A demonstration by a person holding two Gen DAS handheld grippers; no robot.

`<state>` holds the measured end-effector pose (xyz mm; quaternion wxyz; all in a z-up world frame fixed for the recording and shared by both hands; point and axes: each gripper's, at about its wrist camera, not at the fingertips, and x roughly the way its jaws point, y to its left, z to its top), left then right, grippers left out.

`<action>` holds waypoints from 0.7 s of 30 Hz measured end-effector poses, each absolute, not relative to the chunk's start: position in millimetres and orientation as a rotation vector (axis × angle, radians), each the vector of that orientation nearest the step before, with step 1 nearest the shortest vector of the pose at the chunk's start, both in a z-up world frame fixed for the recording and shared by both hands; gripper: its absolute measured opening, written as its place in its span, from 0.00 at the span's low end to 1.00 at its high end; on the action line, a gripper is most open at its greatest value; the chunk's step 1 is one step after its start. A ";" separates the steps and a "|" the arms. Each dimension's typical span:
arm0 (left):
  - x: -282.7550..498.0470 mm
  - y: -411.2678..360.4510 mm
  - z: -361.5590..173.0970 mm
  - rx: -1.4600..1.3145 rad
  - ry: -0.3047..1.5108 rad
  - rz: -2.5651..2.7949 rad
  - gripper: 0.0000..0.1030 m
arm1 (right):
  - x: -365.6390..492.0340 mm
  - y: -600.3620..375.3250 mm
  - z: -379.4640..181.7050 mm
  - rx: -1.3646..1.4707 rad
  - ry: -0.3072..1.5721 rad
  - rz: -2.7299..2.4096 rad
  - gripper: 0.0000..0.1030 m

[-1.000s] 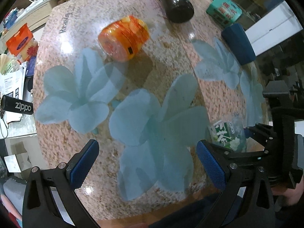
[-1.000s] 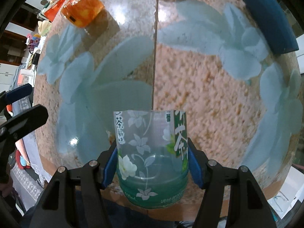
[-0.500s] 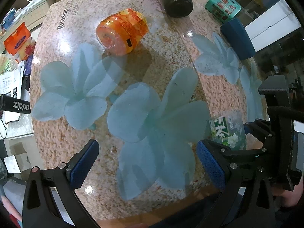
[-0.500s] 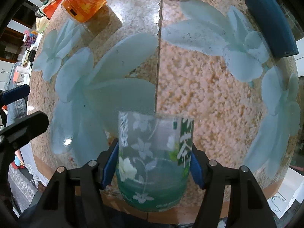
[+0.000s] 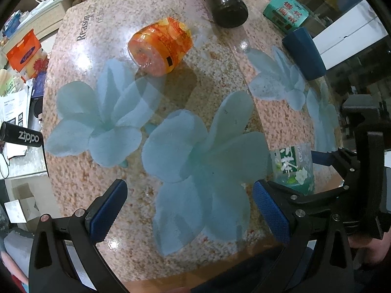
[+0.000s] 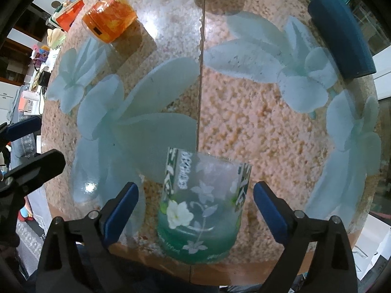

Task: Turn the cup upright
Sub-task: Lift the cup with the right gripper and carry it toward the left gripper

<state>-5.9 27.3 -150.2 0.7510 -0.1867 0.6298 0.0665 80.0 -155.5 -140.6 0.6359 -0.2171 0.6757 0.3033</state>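
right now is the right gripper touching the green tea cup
Apart. In the right wrist view the right gripper is open, with bare table visible between each blue pad and the sides of the green tea cup.

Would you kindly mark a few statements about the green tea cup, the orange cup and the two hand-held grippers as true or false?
1. The right hand-held gripper is clamped on the green tea cup. False: its jaws stand open, with gaps either side.
2. The green tea cup stands upright near the table edge. True.
3. The orange cup stands upright. False: it lies on its side.
4. The left hand-held gripper is open and holds nothing. True.
5. A dark blue cup lies on its side. True.
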 end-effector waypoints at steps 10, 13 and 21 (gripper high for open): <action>-11.1 17.5 -118.1 -0.378 1.334 0.101 1.00 | 79.5 -186.8 -97.4 -0.445 1.483 0.681 0.94; -14.0 10.6 -106.3 -0.376 1.325 0.069 1.00 | 78.6 -202.5 -80.1 -0.418 1.462 0.674 0.94; -17.9 -16.9 -84.1 -0.319 1.321 0.025 1.00 | 73.2 -239.1 -45.5 -0.348 1.415 0.619 0.94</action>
